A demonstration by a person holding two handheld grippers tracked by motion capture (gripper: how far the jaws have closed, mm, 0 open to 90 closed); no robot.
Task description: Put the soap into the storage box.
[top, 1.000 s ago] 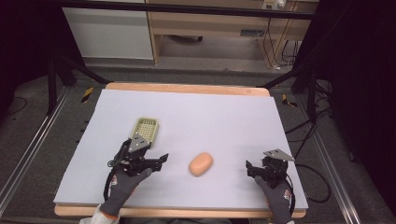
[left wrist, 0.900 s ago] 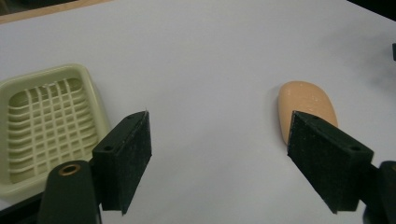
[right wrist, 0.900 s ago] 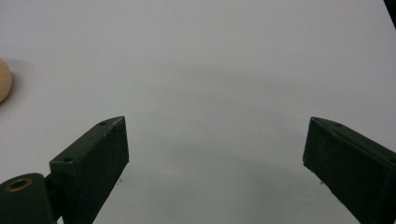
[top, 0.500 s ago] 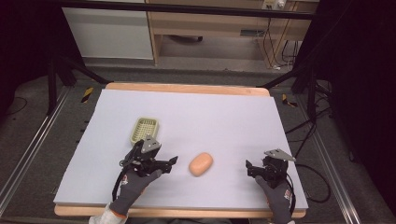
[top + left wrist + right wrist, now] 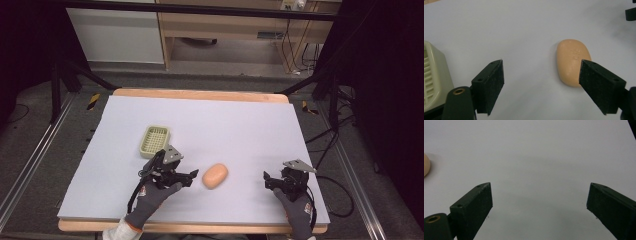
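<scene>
Soap dish just behind left gripper

Soap bar: a smooth, peach-orange oval with rounded ends, lying flat on the pale sheet toward the near edge, roughly midway across. In the left gripper view the soap bar shows faint raised marks on its upper face, possibly embossed lettering, too soft to read. Its surface appears whole and dry. Nothing touches it.
</scene>
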